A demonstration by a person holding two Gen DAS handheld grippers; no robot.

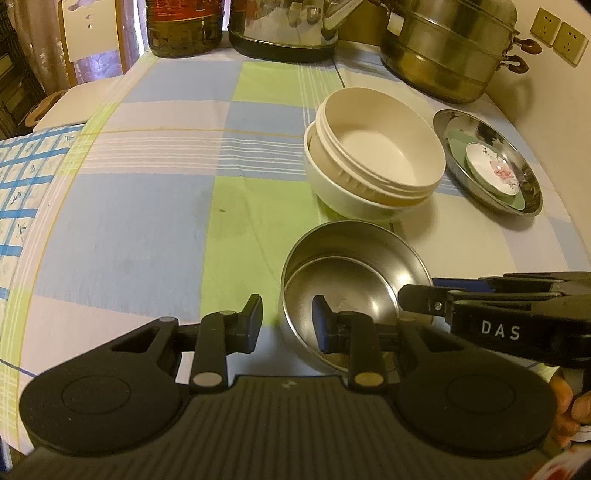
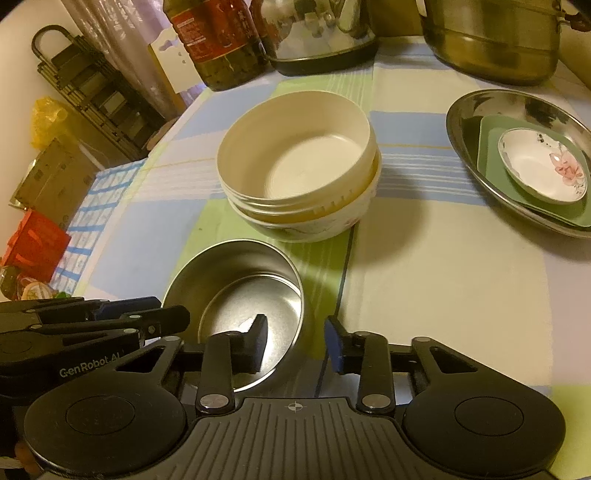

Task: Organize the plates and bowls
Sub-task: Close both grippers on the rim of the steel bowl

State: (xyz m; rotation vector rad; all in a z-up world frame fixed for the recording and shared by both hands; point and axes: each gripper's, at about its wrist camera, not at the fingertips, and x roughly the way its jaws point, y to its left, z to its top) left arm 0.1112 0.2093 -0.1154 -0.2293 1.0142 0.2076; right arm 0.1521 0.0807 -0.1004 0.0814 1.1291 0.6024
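Observation:
A steel bowl [image 1: 354, 273] [image 2: 236, 284] stands on the checked tablecloth near both grippers. My left gripper [image 1: 288, 323] is open and straddles the bowl's left rim, one finger inside, one outside. My right gripper [image 2: 297, 345] is open and straddles the bowl's right rim the same way. Behind it a cream plastic bowl [image 1: 384, 140] [image 2: 295, 155] sits nested in a white bowl [image 1: 332, 184] [image 2: 314, 229]. At the right a steel plate [image 1: 517, 136] [image 2: 480, 110] holds a green square plate [image 2: 495, 166] and a small flowered dish [image 1: 495, 170] [image 2: 543, 166].
At the table's back stand an oil bottle [image 2: 221, 40], a steel kettle [image 1: 284, 33] and a stacked steamer pot [image 1: 447, 48]. The table's left edge drops to a chair and a blue-checked cloth [image 1: 26, 177]. Wall sockets [image 1: 557, 33] are at the far right.

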